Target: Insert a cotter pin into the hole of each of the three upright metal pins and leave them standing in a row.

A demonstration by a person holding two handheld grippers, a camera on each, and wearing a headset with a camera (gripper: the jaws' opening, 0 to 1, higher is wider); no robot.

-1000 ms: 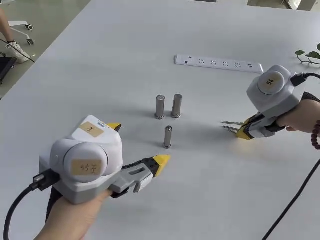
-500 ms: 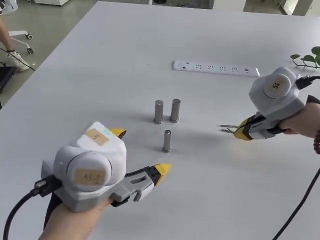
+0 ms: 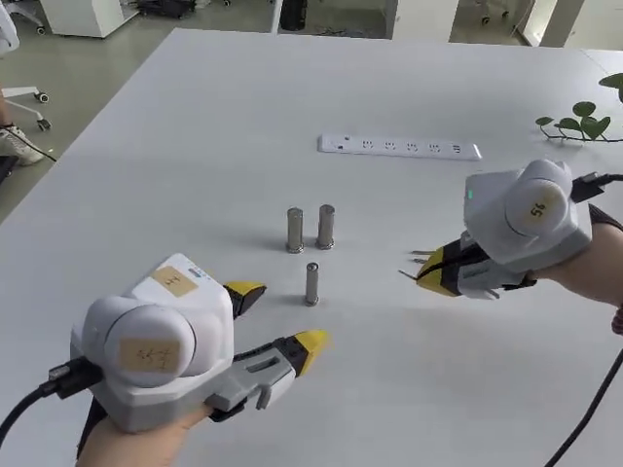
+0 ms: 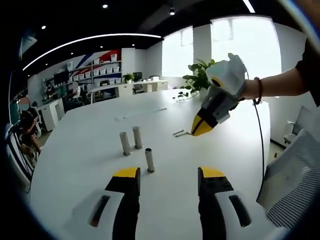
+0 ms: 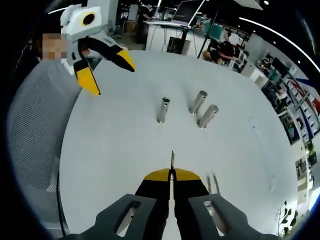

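Three upright metal pins stand mid-table: two side by side point(image 3: 295, 230) point(image 3: 326, 226) and one in front point(image 3: 312, 283). My right gripper point(image 3: 428, 277) hovers to their right, shut on a thin cotter pin point(image 5: 172, 161) that sticks out ahead of its yellow tips toward the front pin point(image 5: 163, 110). Another cotter pin point(image 5: 215, 183) lies on the table beside that gripper. My left gripper point(image 3: 277, 313) is held low at the near left, open with nothing between its jaws, and the front pin point(image 4: 149, 160) stands just beyond its tips point(image 4: 169, 175).
A white power strip point(image 3: 399, 147) lies across the table behind the pins. A small green plant point(image 3: 579, 117) sits at the far right edge. A black cable point(image 3: 584, 418) trails from the right gripper. Chairs and floor lie off the table's left side.
My right gripper has come closer to the metal pins with the cotter pin in it. The left gripper has stayed about where it was; the head camera has shifted.
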